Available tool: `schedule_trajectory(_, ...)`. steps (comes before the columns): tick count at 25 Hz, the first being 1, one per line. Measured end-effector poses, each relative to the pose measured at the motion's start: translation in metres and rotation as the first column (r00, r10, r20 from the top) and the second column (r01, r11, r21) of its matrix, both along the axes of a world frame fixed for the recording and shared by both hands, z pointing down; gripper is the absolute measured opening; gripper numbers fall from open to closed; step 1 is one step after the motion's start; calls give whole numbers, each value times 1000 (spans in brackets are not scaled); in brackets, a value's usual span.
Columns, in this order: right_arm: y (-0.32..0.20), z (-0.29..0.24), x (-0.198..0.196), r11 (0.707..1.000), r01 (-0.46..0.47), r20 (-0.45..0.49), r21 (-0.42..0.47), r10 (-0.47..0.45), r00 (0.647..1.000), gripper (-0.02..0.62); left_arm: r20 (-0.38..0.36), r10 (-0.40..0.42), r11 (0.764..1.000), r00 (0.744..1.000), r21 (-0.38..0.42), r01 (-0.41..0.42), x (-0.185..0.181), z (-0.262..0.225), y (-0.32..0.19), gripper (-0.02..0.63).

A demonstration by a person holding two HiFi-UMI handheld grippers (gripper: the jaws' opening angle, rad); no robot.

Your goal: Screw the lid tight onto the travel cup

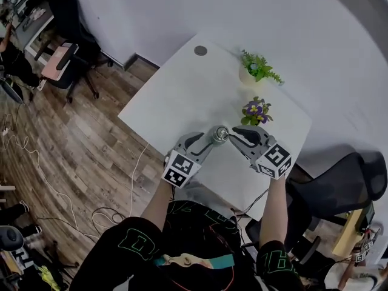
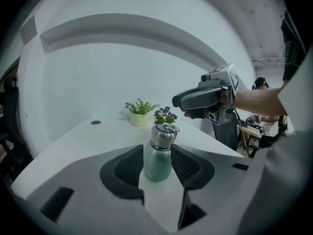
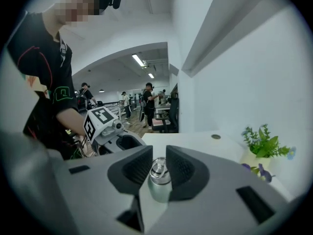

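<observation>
the left gripper [image 1: 208,140] is open, and the green cup [image 2: 157,166] stands between its jaws on the white table [image 1: 176,96]. the silver lid [image 2: 164,135] sits on top of the cup. the right gripper [image 1: 233,134] is open too, with its jaws on each side of the lid.

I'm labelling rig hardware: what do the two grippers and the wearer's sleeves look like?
Both the left gripper and right gripper are grey, with black ribbed pads and a white cube of black square markers. The sleeves are black with green outlined print.
</observation>
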State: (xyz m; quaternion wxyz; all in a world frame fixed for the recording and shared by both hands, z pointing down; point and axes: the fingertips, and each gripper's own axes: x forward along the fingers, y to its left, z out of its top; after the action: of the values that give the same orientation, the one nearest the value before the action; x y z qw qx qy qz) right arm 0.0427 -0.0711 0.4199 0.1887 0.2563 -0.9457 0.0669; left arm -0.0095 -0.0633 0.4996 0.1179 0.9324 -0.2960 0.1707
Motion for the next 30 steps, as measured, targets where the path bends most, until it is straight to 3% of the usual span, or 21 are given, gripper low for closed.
schedule_trajectory(5, 9, 20, 1, 994, 102, 7, -40, -101, 995, 145, 52, -14, 1000, 999, -18, 15, 7, 14, 2, 207)
schedule_trajectory(13, 8, 47, -3, 990, 132, -10, -56, -133, 991, 245, 154, 7, 999, 988, -47, 0, 13, 39, 10, 279)
schedule_trajectory(21, -4, 56, -5, 994, 100, 28, -35, -99, 995, 255, 205, 56, 998, 977, -38, -49, 26, 48, 0, 328)
schedule_trajectory(30, -5, 64, -15, 993, 111, 32, -25, -111, 993, 227, 220, 73, 997, 973, -54, -63, 34, 59, -9, 330)
